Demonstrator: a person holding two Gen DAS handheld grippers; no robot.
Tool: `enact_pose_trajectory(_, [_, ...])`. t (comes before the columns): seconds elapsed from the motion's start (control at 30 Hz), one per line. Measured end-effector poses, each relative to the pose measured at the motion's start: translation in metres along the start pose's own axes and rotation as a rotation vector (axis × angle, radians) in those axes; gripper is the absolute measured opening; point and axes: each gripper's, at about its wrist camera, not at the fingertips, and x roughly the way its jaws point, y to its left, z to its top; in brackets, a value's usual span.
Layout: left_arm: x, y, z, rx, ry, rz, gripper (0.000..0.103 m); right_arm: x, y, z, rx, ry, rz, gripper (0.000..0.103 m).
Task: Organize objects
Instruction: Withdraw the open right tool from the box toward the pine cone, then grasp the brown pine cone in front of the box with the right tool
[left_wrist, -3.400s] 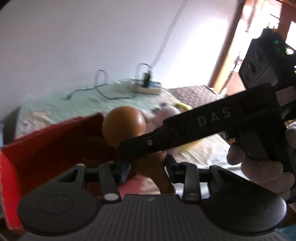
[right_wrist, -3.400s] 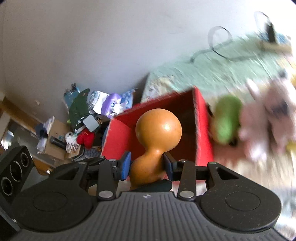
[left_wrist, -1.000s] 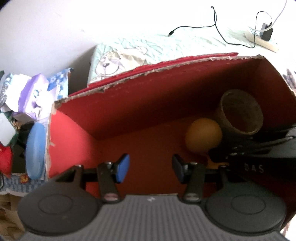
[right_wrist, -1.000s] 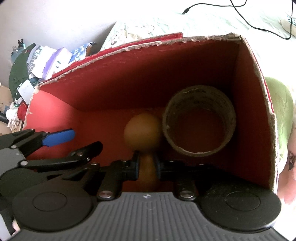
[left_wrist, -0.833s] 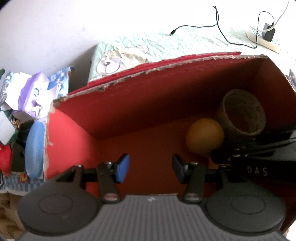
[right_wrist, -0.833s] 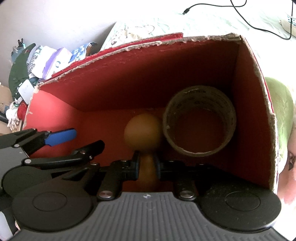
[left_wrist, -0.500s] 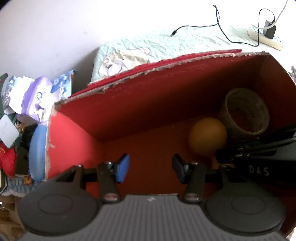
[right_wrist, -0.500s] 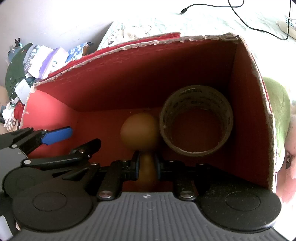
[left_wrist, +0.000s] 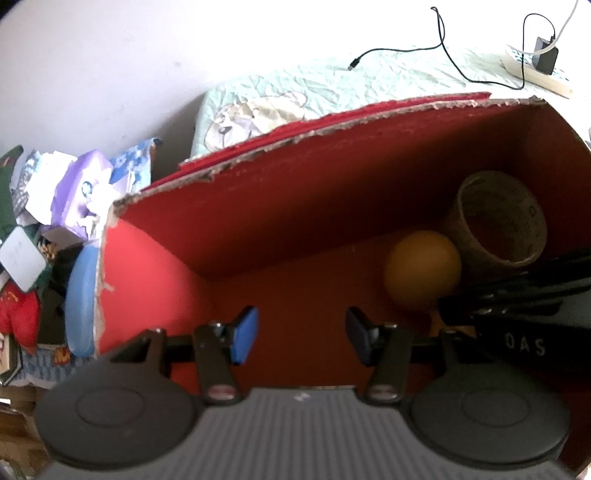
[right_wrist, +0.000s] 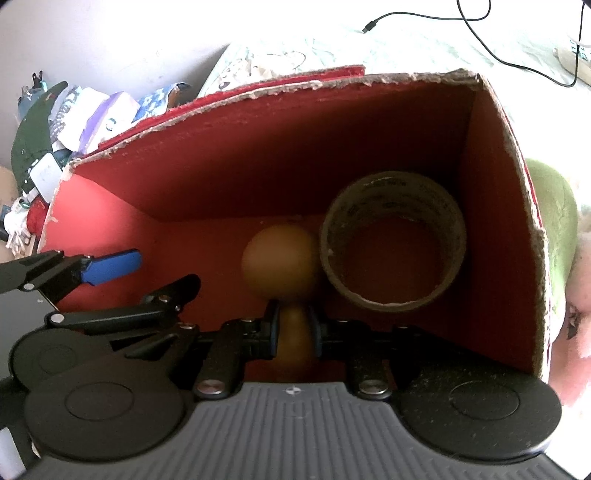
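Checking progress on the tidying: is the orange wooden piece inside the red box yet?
Inside: the orange wooden piece sits below the red box rim, beside the tape roll.

The bottom of the orange wooden toy (right_wrist: 291, 332) is hidden behind the right gripper (right_wrist: 292, 332) at the lower middle. The green thing (right_wrist: 554, 221) is cut off behind the red box (right_wrist: 495, 221) wall at right. The pile of stuff (left_wrist: 44, 221) at left is too blurry to tell.

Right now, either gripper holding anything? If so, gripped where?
The right gripper holds the orange wooden knob-shaped piece by its narrow neck, down inside the red box; its jaws have just been opening. The left gripper is open and empty.
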Motion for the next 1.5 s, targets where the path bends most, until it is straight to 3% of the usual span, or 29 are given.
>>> enact_pose_trajectory(0.43, [-0.004, -0.004, 0.0, 0.012, -0.023, 0.015, 0.057, -0.006, -0.001, -0.004, -0.011, -0.016, -0.02, 0.021])
enact_pose_trajectory(0.5, [-0.004, -0.004, 0.001, 0.008, -0.02, 0.01, 0.057, -0.014, -0.003, -0.008, -0.009, -0.023, -0.027, 0.025])
enact_pose_trajectory(0.67, [-0.004, -0.004, 0.001, 0.006, -0.025, 0.006, 0.056, -0.026, -0.002, -0.012, -0.004, -0.082, -0.055, 0.025])
enact_pose_trajectory(0.83, [-0.005, -0.003, 0.001, 0.013, -0.043, 0.006, 0.056, -0.043, -0.011, -0.019, 0.044, -0.118, -0.02, 0.025])
enact_pose_trajectory(1.5, [-0.011, -0.005, 0.0, 0.019, -0.094, 0.015, 0.055, -0.091, -0.013, -0.057, 0.011, -0.321, -0.043, 0.024])
